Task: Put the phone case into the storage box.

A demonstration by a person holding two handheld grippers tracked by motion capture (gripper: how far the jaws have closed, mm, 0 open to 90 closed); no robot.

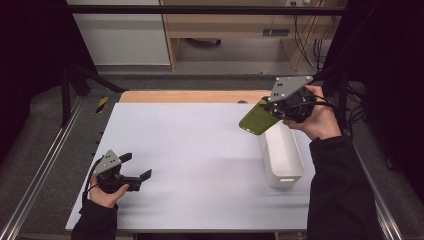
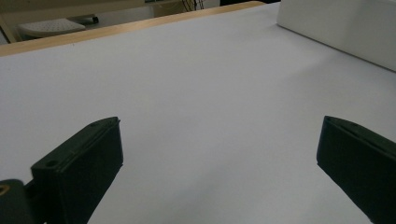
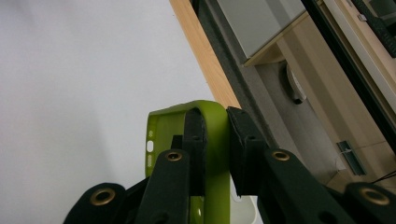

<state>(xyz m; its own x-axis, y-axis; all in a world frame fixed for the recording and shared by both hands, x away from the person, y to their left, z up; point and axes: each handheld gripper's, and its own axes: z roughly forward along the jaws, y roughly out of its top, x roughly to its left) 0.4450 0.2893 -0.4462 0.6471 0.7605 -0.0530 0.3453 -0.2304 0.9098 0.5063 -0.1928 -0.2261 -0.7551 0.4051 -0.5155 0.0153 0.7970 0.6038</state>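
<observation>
A lime-green phone case (image 1: 255, 120) hangs in the air at the right, above the far end of a white rectangular bin (image 1: 299, 161). My right gripper (image 1: 270, 107) is shut on the case's edge. In the right gripper view the two black jaws pinch the green case (image 3: 163, 127) wall, so my right gripper (image 3: 215, 119) holds it from both sides. My left gripper (image 1: 137, 165) rests low at the table's near left, open, with nothing between its jaws. The left gripper view shows my left gripper (image 2: 219, 128) spread wide over bare white surface.
A white sheet (image 1: 200, 160) covers the table, with a wooden strip (image 1: 190, 96) along its far edge. The bin's side (image 2: 345, 28) shows at the upper right of the left gripper view. Metal rails run along both sides of the table.
</observation>
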